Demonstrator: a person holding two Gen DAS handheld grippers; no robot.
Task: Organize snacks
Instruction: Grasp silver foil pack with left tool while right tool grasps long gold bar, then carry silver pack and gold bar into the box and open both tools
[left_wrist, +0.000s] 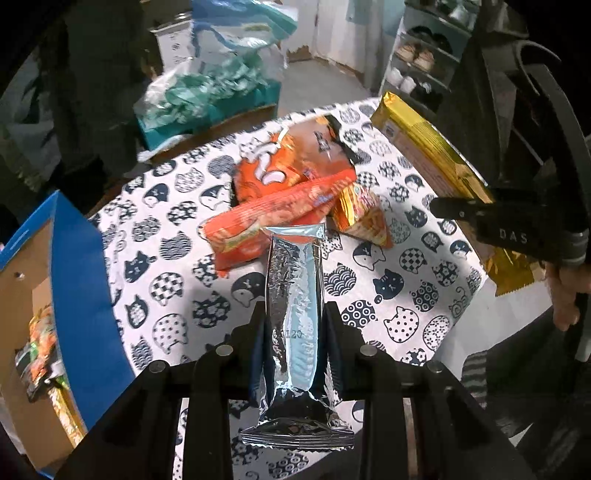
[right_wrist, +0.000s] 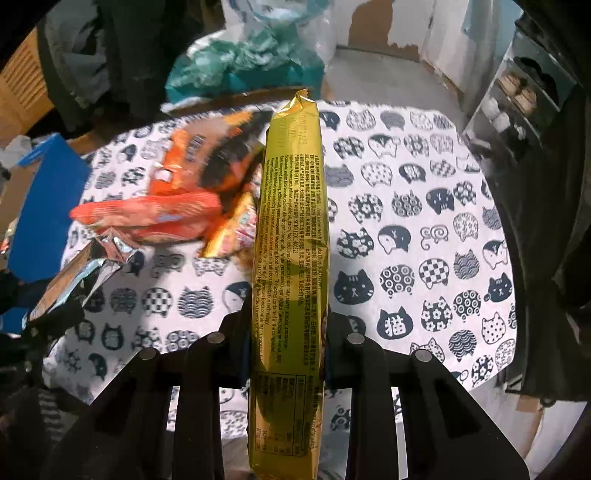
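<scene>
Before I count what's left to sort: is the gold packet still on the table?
No, lifted. The right tongs are shut on the gold packet, held above the cat-print tablecloth.

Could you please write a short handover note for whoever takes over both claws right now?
Left claw: shut on the silver packet, lifted off the table.
Right claw: shut on the gold packet, also in the air.
Blue box at the table's left edge already holds some snacks.
Left to do: box both held packets, then the orange packets piled on the cat-print tablecloth.
</scene>
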